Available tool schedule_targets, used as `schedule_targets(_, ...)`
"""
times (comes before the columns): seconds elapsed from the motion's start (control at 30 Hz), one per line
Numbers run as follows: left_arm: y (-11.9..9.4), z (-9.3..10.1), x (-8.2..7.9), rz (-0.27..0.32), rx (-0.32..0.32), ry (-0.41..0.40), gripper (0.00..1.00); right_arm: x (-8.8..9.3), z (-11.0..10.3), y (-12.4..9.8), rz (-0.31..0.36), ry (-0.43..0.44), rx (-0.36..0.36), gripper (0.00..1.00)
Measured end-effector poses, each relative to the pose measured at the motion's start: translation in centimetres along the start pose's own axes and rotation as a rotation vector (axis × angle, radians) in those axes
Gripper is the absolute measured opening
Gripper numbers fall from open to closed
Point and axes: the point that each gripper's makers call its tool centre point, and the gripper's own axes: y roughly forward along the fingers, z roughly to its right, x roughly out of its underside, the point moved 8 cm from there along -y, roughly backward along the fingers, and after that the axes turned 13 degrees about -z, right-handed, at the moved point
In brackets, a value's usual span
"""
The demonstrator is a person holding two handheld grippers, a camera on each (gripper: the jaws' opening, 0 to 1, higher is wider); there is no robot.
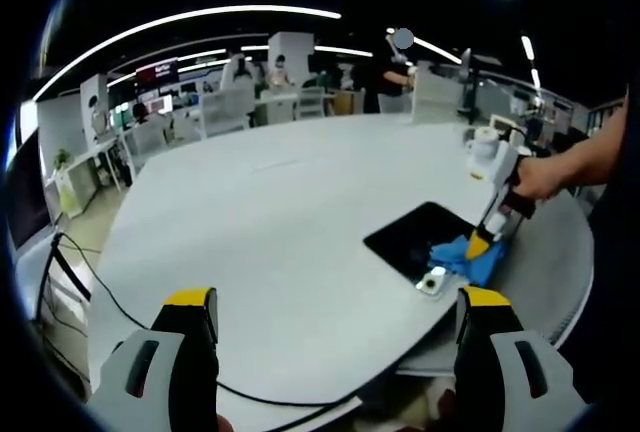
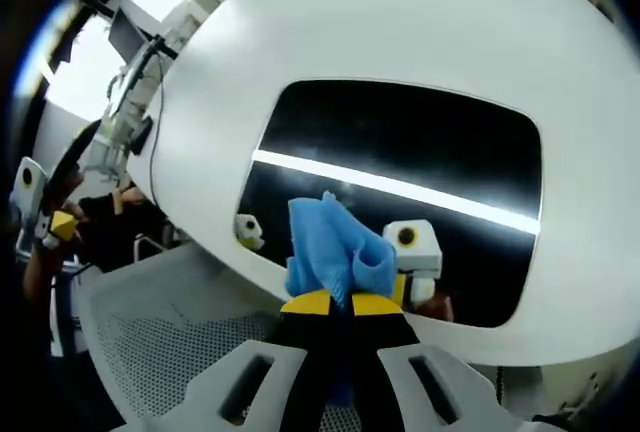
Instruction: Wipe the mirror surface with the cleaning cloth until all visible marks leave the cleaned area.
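A dark rectangular mirror (image 1: 415, 235) lies flat near the right edge of the white round table (image 1: 280, 212). A person's hand holds my right gripper (image 1: 481, 244) over the mirror's near corner, on the blue cleaning cloth (image 1: 466, 259). In the right gripper view the jaws of my right gripper (image 2: 340, 302) are shut on the bunched blue cloth (image 2: 335, 250), which rests on the mirror (image 2: 400, 137) by its near edge. A light strip reflects across the glass. My left gripper (image 1: 338, 304) hangs open over the table's near side, well to the left of the mirror, with nothing between its jaws.
Small white blocks (image 2: 412, 249) (image 2: 247, 231) sit at the mirror's near edge. A black cable (image 1: 110, 297) runs over the table's left side. White items (image 1: 486, 144) stand at the far right. A grey mesh chair (image 2: 150, 347) is below the table edge. Desks and a person (image 1: 395, 72) are behind.
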Motion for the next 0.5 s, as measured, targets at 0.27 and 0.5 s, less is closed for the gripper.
schedule_targets(0.27, 0.0, -0.1, 0.0, -0.007, -0.001, 0.001, 1.00, -1.0, 0.2, 0.0, -0.005, 0.007, 0.006, 0.00)
schedule_targets(0.5, -0.1, -0.3, 0.5, -0.018, -0.004, -0.010, 1.00, -2.8, 1.0, -0.3, 0.000, 0.019, 0.009, 0.00)
